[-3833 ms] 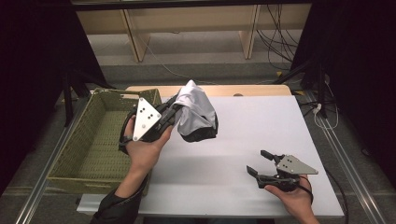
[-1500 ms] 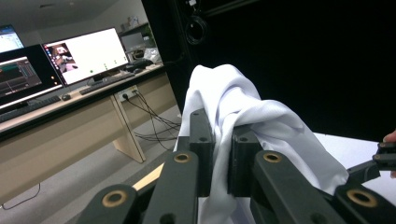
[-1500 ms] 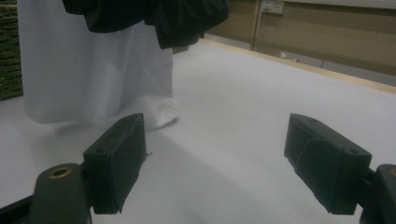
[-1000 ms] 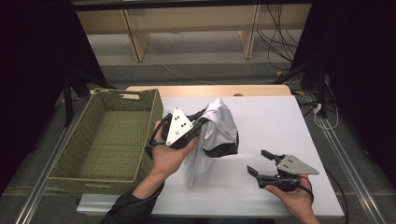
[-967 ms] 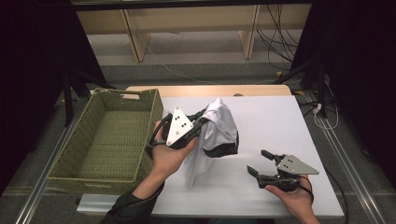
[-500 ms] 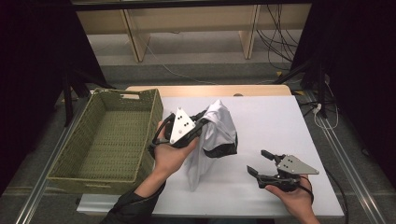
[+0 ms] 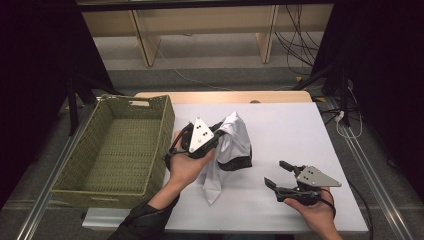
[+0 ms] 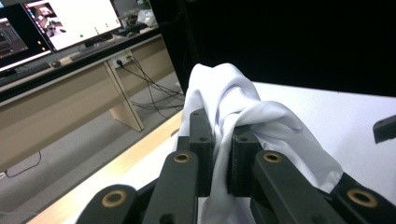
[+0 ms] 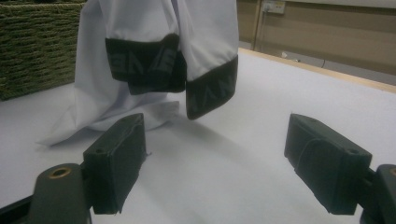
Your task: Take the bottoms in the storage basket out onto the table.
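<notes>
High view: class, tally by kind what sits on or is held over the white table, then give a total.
White garments with a black band: 1
Woven green baskets: 1
Hand-held grippers: 2, left and right
Total: 4

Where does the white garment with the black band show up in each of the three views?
High view: the white garment hangs mid-table from the left gripper.
Left gripper view: the cloth is bunched centre frame, pinched between the jaws.
Right gripper view: it hangs at upper left, beyond the open right gripper.
Shared landmark: the white tabletop.
</notes>
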Tool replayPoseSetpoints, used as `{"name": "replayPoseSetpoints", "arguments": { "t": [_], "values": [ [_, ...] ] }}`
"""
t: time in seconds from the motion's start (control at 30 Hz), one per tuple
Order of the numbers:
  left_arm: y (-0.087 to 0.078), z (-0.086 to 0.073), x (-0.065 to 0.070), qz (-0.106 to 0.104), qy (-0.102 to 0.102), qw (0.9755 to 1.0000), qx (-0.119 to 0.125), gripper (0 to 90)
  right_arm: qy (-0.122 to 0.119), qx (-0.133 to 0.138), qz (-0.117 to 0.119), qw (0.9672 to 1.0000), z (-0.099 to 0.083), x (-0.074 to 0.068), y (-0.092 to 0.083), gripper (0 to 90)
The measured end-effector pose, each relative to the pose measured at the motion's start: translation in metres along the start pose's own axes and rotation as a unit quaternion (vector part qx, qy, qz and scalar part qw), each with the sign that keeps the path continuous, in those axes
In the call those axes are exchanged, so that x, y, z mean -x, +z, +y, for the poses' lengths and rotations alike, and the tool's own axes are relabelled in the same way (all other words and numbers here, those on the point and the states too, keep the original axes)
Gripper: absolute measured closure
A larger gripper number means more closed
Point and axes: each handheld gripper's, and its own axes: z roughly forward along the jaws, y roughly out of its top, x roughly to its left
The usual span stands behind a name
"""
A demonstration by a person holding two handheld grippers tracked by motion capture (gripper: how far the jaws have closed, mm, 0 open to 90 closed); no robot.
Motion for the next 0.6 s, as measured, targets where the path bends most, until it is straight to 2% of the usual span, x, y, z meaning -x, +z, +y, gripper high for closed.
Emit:
{"name": "replayPoseSetpoints", "arguments": {
  "t": [0.2, 0.37, 0.6],
  "values": [
    [0.011, -0.011, 0.004, -0.014, 0.012, 0.9990, -0.040, 82.0, 0.000, 0.000, 0.001, 1.0000, 0.000, 0.000, 0.000, 21.4],
    [0.023, -0.023, 0.006, -0.025, 0.012, 0.9968, -0.075, 82.0, 0.000, 0.000, 0.000, 1.0000, 0.000, 0.000, 0.000, 21.4],
    [0.036, -0.041, 0.008, -0.030, 0.011, 0.9933, -0.111, 81.9, 0.001, -0.001, 0.001, 1.0000, 0.000, 0.000, 0.000, 21.4]
  ]
}}
